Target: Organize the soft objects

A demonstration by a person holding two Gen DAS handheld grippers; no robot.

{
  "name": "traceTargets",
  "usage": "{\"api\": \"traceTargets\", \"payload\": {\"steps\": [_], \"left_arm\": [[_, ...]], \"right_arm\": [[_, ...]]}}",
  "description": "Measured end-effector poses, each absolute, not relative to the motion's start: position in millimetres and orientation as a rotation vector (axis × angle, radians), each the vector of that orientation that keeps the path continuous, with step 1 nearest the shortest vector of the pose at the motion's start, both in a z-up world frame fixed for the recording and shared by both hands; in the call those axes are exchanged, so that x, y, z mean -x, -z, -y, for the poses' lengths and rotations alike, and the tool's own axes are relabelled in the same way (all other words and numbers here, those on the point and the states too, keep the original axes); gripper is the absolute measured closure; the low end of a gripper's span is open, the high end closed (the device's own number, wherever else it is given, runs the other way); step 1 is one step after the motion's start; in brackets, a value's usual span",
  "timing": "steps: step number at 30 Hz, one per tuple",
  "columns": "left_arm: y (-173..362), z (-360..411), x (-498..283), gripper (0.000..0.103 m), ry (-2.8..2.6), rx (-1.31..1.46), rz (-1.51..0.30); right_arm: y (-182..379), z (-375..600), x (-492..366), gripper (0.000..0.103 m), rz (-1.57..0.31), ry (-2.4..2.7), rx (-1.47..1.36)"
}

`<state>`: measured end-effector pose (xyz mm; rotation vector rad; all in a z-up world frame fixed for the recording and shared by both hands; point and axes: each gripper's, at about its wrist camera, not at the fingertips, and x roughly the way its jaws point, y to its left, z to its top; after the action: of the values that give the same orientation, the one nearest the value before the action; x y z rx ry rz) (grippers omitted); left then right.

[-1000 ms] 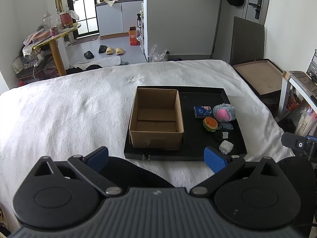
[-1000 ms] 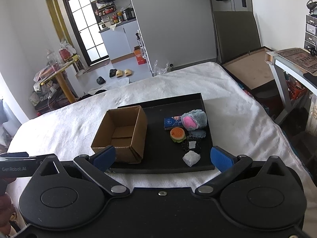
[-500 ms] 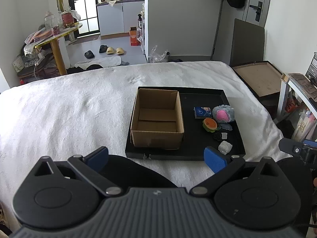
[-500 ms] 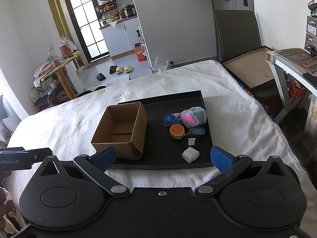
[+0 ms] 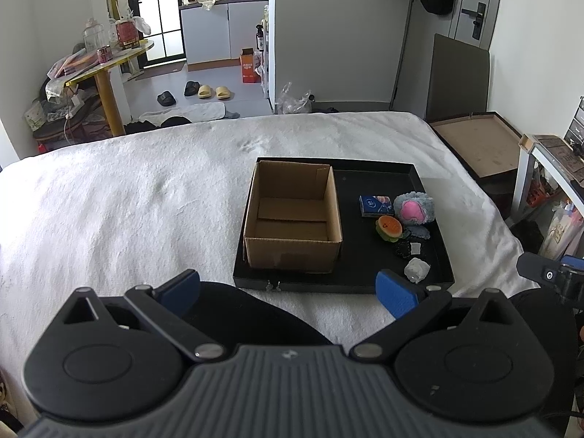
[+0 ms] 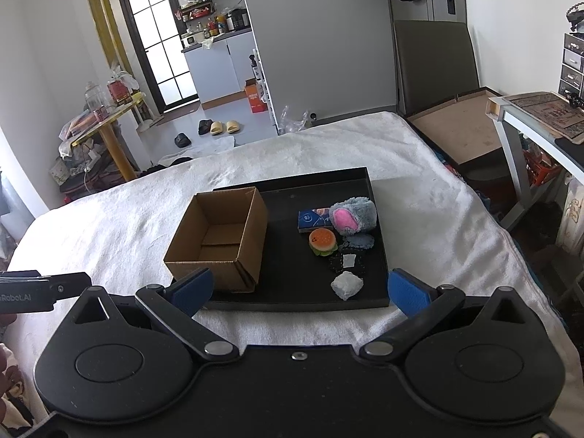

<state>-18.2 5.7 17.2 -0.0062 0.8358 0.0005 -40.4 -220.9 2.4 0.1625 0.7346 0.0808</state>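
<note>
A black tray (image 5: 434, 255) (image 6: 379, 252) lies on the white bed. An empty open cardboard box (image 5: 294, 219) (image 6: 219, 237) stands in its left half. To the right of the box lie a grey-and-pink plush (image 5: 414, 208) (image 6: 353, 216), a small burger toy (image 5: 389, 228) (image 6: 322, 241), a blue packet (image 5: 376, 205) (image 6: 314, 219), a dark patch with a white label (image 6: 346, 261) and a white crumpled lump (image 5: 417, 269) (image 6: 346, 284). My left gripper (image 5: 288, 290) and right gripper (image 6: 299, 290) both stand open and empty, short of the tray's near edge.
White bedding (image 5: 127, 200) spreads wide to the left of the tray. A brown board (image 5: 478, 142) and a desk (image 6: 540, 109) stand off the bed's right side. Beyond the bed are a yellow table (image 5: 106, 69), slippers and a kitchen doorway.
Both views have shifted slightly, with the tray and box sitting a little farther away and more centred. Nothing on the tray has moved, and both grippers stay open.
</note>
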Motion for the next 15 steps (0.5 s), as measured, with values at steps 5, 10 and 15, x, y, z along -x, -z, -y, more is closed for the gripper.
{"api": "traceTargets", "payload": {"steps": [5,10,15], "left_arm": [[-17.1,-6.8,18.4,0.001,-0.004,0.007,-0.833],[-18.0,-8.6,18.8,0.001,-0.003,0.01,-0.833],[-18.0,-8.9,18.8,0.001,-0.002,0.011,-0.833]], "right_arm": [[-2.3,220.8,40.7,0.0,-0.735,-0.08,-0.163],[-1.2,222.1,41.1,0.0,-0.735,-0.08,-0.163],[-1.3,221.7,41.2,0.0,-0.735,-0.077,-0.162]]}}
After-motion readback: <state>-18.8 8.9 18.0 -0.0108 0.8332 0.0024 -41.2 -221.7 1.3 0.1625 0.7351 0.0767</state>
